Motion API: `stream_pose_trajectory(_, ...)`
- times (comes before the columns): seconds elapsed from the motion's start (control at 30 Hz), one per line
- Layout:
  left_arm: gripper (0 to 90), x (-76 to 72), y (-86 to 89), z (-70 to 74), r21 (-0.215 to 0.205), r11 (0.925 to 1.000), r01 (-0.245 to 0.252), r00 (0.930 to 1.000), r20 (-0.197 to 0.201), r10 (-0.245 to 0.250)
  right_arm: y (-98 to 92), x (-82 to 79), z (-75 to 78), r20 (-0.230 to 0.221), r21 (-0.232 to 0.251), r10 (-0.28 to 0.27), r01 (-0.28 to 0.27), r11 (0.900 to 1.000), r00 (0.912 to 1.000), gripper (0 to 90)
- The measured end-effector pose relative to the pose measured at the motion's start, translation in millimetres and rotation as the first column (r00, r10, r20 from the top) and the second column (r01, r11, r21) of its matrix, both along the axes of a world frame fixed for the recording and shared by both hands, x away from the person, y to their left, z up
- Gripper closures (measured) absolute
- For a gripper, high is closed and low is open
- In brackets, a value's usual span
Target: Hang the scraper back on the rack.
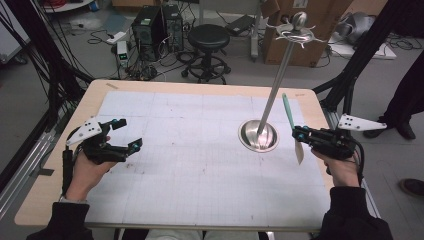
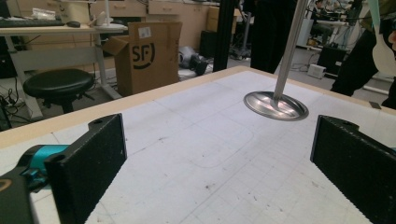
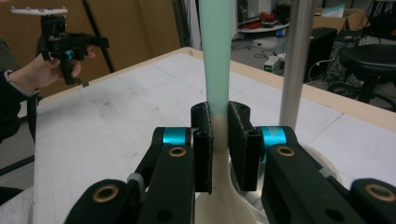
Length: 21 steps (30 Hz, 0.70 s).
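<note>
Nearest me, my left gripper point(image 1: 121, 135) hovers over the left side of the worktop point(image 1: 200, 200) with its fingers point(image 2: 88, 163) spread wide and nothing between them. On the right, my right gripper point(image 1: 300, 135) has its fingers point(image 3: 201, 140) clenched on a spatula point(image 1: 291, 120), pinching it where the mint-green handle meets the cream blade. The handle points up and away, the blade hangs below.

Just left of it stands a metal stand point(image 1: 272, 95) on a round dished base point(image 1: 250, 137), its pole leaning up to a ring of hooks point(image 1: 295, 34).

I judge the hold thin: the spatula could pivot or slip if I swing it. The handle is close to the pole, so a careless move could knock it and tip the stand. Reaching the high hooks could also be awkward.
</note>
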State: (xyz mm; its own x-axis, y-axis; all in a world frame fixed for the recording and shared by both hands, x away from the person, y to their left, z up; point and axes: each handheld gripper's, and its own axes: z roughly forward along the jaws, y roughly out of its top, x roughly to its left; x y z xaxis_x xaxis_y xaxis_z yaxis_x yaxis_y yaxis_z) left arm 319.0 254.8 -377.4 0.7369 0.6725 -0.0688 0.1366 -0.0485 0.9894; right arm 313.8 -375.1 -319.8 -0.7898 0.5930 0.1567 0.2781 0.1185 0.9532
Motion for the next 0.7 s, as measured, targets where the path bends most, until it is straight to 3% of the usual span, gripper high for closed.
stream_pose_trajectory(0.27,4.1,0.2,0.0,-0.3,0.003,1.0,0.0,1.0,-0.003,0.0,-17.2,0.8,17.6,0.024,0.019,-0.032,0.032,0.999,0.9992,80.9)
stream_pose_trajectory(0.7,4.1,0.0,0.6,0.0,0.0,1.0,-0.001,1.0,-0.004,0.001,-29.7,9.4,48.1,0.075,0.055,-0.057,0.053,0.997,0.9955,80.9)
